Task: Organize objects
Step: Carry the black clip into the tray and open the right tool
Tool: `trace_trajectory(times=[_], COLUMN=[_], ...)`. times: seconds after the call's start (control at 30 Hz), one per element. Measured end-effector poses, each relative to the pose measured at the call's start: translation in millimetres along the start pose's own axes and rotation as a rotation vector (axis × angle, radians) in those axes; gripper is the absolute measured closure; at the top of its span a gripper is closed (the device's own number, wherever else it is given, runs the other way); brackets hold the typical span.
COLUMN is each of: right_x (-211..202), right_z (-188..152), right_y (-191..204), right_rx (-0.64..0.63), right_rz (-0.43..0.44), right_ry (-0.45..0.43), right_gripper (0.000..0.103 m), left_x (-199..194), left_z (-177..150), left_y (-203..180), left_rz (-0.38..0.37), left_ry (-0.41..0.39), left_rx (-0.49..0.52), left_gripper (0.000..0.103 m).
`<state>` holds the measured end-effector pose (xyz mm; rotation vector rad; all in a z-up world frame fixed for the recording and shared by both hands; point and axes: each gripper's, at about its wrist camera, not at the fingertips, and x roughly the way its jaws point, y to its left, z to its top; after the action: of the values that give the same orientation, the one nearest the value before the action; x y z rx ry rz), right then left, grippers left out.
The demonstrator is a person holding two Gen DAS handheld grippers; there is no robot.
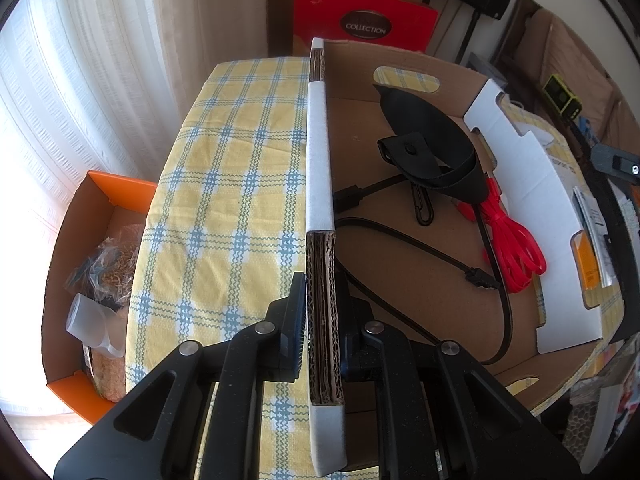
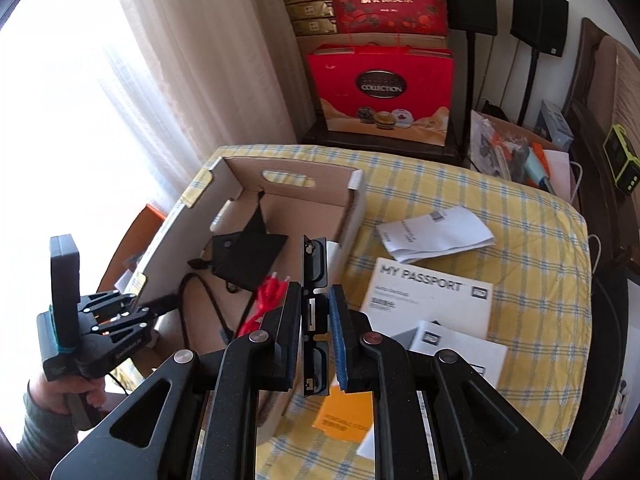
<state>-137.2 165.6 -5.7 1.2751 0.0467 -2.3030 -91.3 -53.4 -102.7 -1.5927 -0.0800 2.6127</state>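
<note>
An open cardboard box point(image 2: 232, 184) sits on the yellow checked tablecloth. My left gripper point(image 1: 322, 320) is shut on the box's left wall point(image 1: 320, 168); it also shows in the right wrist view point(image 2: 132, 308). Inside the box lie a black pouch point(image 1: 432, 148), a red cable point(image 1: 516, 240) and a black cable point(image 1: 424, 244). My right gripper point(image 2: 314, 320) is shut on a thin black plastic tray point(image 2: 314, 268), held upright above the box's right wall.
A "My Passport" booklet point(image 2: 428, 296), white folded papers point(image 2: 436, 236) and an orange leaflet point(image 2: 344, 416) lie on the cloth right of the box. An orange box point(image 1: 88, 264) stands below the table's left edge. Red gift bags point(image 2: 384, 92) stand behind.
</note>
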Motion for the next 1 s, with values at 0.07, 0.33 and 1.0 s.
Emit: trace_trajectory(times=[0.07, 0.33, 1.0], right_x=[7, 35, 81], right_z=[2, 0, -13], right_y=[16, 63, 93], right_rx=[-0.017, -0.074, -0.101], right_rz=[0.028, 0.093, 0.142], right_ry=[0.009, 0.052, 0.127], right_gripper=[0.09, 0.09, 0.09], left_x=[0, 0, 0], left_z=[0, 0, 0], left_y=[0, 0, 0], left_rz=[0.0, -0.003, -0.004], left_ry=[0.0, -0.001, -0.001], left_rx=[0.0, -0.004, -0.006], left_gripper=[0.092, 0.092, 0.092])
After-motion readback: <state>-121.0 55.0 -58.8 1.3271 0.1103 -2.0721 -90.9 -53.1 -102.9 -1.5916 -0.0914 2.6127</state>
